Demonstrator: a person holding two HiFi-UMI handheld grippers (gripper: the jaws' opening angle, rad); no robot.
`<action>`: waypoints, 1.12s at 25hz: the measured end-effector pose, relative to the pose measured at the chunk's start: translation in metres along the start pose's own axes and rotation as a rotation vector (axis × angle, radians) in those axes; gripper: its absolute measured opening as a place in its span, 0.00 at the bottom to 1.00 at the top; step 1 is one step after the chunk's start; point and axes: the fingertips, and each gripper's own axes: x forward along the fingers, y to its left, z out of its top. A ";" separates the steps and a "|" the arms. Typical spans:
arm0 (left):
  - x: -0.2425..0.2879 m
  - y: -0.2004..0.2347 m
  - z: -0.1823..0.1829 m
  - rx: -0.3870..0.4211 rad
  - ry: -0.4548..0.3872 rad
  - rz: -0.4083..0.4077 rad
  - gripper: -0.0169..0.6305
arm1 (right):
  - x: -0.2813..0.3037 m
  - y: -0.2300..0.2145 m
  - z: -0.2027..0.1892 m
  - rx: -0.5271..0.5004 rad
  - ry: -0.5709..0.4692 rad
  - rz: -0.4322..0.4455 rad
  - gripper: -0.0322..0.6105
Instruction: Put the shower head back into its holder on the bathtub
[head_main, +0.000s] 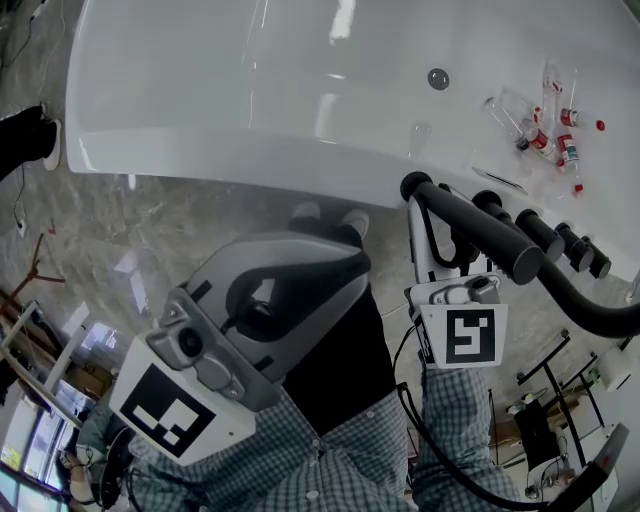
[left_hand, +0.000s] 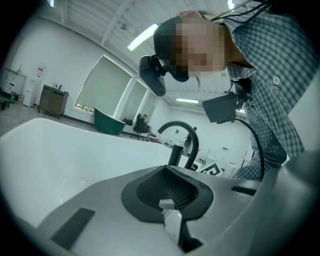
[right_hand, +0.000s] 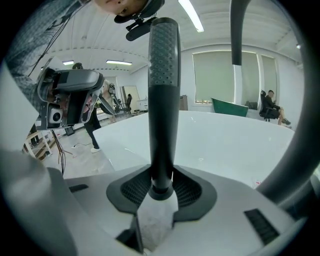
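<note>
Head view: right gripper (head_main: 432, 240) is clamped on the black shower head (head_main: 480, 230) at the bathtub (head_main: 250, 160) rim, just beside a row of black tap knobs (head_main: 560, 240). Small bottles (head_main: 545, 130) lie inside the tub.
Left gripper view: left gripper (left_hand: 172, 200) has its jaws spread and empty, with the tub wall ahead.
Right gripper view: the shower head handle stands upright, pinched between the pads, with the tub beyond.

The shower head (head_main: 475, 228) is a slim black stick with a textured grip section, and it's not back in place yet. It's clamped in the right gripper (right_hand: 161, 192), slanting over the rim of the glossy white bathtub (head_main: 250, 90), just beside the row of black fittings (head_main: 560, 240). Can't tell which of those is the holder.
</note>
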 end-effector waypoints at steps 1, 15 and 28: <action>0.000 0.001 -0.001 -0.002 0.001 0.002 0.04 | 0.001 0.000 -0.001 -0.006 0.001 -0.002 0.26; 0.004 0.010 -0.011 -0.005 0.009 0.016 0.04 | 0.015 0.005 -0.001 -0.043 -0.057 -0.026 0.26; -0.002 0.008 -0.010 -0.011 0.005 0.021 0.04 | 0.015 0.008 -0.002 -0.072 -0.069 -0.054 0.26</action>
